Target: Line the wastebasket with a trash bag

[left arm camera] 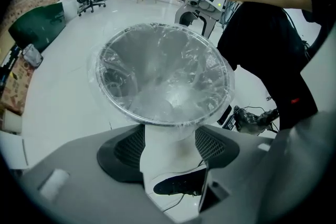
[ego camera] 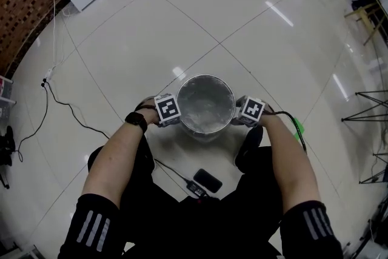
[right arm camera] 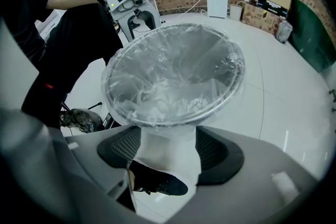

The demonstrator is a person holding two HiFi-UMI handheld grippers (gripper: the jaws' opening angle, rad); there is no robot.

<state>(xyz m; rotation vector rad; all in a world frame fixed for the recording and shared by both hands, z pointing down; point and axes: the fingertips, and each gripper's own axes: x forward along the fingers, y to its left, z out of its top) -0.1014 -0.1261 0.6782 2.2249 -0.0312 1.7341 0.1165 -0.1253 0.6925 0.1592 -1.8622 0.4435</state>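
Flanking wastebasket [ego camera: 207, 76]: L gripper [ego camera: 170, 113], R gripper [ego camera: 250, 112] (bag [left arm camera: 168, 139] btwn each's jaws)

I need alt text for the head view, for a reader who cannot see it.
Seen from above, a person holds the left gripper and the right gripper at opposite sides of a round wastebasket lined with a clear trash bag. It stands on a glossy white floor, with a black phone near the person's legs.

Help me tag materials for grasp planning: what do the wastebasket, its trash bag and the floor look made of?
Trash bag: thin clear plastic film; glossy wrinkles, rim visible through it.
Wastebasket: grey rim ring, possibly metal; unsure under the film.
Floor: large pale glazed tiles, likely ceramic; grout lines and light reflections.
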